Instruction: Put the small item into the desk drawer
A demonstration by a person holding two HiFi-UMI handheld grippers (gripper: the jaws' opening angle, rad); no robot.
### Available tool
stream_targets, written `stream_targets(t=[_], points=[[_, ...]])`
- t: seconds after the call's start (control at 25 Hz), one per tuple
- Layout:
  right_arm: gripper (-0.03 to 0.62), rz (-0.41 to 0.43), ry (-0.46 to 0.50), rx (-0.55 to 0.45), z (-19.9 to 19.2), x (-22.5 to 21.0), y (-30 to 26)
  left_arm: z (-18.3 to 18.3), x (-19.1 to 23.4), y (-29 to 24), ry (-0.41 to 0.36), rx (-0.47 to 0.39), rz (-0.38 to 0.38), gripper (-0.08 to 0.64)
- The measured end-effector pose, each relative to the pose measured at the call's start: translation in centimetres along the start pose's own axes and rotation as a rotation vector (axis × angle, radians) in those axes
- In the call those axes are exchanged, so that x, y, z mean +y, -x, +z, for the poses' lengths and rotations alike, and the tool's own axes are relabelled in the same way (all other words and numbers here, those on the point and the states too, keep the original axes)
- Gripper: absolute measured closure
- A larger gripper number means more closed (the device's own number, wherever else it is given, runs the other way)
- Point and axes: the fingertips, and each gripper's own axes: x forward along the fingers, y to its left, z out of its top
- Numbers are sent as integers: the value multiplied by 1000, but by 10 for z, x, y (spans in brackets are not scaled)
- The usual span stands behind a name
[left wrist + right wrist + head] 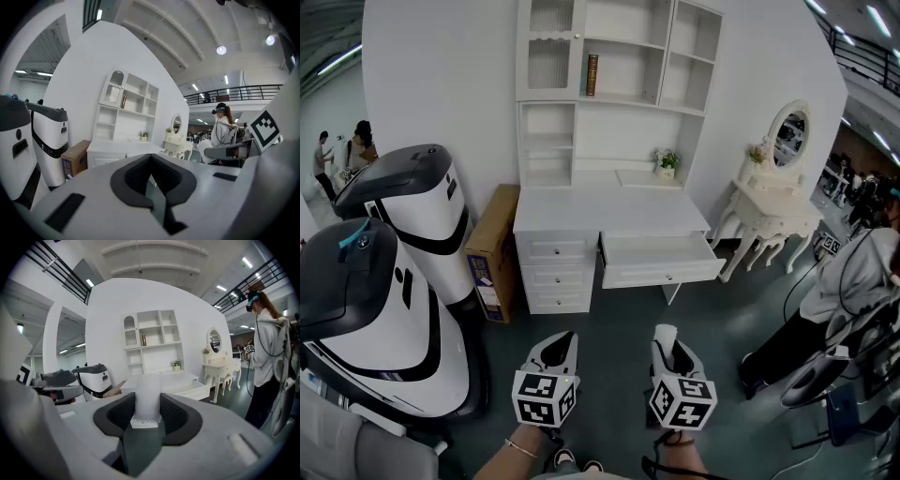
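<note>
two hulking white-and-black machines stand at the left, the nearer one [366, 319] and the farther one [417, 211], with a cardboard box [492, 253] on end between the farther machine and the desk [609, 211]. the desk is white, set against the wall with a shelf unit [614, 56] above it; a little potted plant [667, 161] sits at the back of the worktop and a dark book [592, 75] stands on a shelf. three shut drawers [558, 277] stack under its left side, and on the right the drawer [661, 261] is pulled out, its inside showing white. a white vanity table [773, 211] with an oval mirror stands to the right of the desk, and a person in a light top [844, 291] is farther right, beside it. dark floor [619, 328] lies between the drawer and both grippers, which are well apart from the desk. the left gripper [561, 345] has its fingers [136, 178] pressed together with nothing between them. the right gripper [668, 345] has its fingers [176, 417] pinching the small item [148, 397], a pale white block that stands upright between the pads and pokes up past the tips, pointing toward the desk.
</note>
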Motion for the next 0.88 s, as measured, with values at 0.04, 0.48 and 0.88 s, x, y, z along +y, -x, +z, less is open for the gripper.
stream_targets(t=[0.04, 0.48, 0.88], points=[[422, 1, 1, 1, -1, 3, 0, 0, 3, 2, 0, 2, 1, 563], [422, -2, 0, 12, -4, 33, -13, -3, 36, 8, 8, 15, -2, 563], [422, -41, -16, 30, -13, 46, -25, -11, 62, -1, 27, 41, -26, 563]])
